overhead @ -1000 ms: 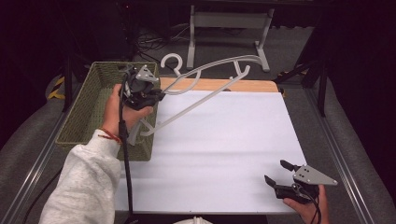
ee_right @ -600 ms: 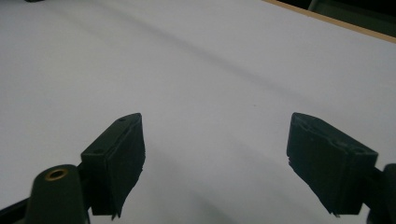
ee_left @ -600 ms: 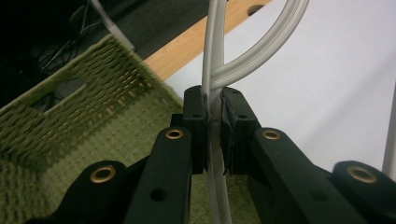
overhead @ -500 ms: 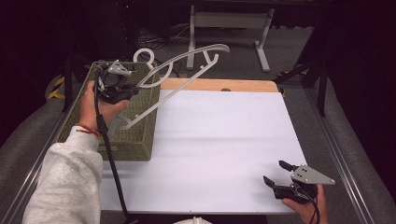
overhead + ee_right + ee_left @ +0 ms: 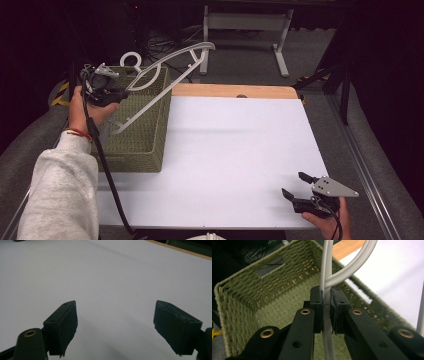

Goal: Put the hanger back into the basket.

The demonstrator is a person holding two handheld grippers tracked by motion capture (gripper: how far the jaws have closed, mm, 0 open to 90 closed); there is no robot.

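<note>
A white plastic clothes hanger [image 5: 165, 62] hangs in the air over a green woven basket [image 5: 145, 137] at the table's left. My left gripper [image 5: 120, 92] is shut on the hanger near its neck, with the hook at the top and one arm reaching toward the back. In the left gripper view the jaws pinch the white hanger [image 5: 326, 300] between them, and the basket [image 5: 269, 290] lies open below. My right gripper [image 5: 295, 187] rests low at the table's front right, open, with nothing between its jaws [image 5: 115, 322].
A white sheet [image 5: 235, 155] covers the table, with a wooden strip [image 5: 235, 91] along the far edge. A metal stand [image 5: 245, 25] rises behind the table. Dark floor and cables surround the table.
My left gripper has carried the hanger leftward, from over the sheet's edge to above the basket. The right gripper has stayed put.
</note>
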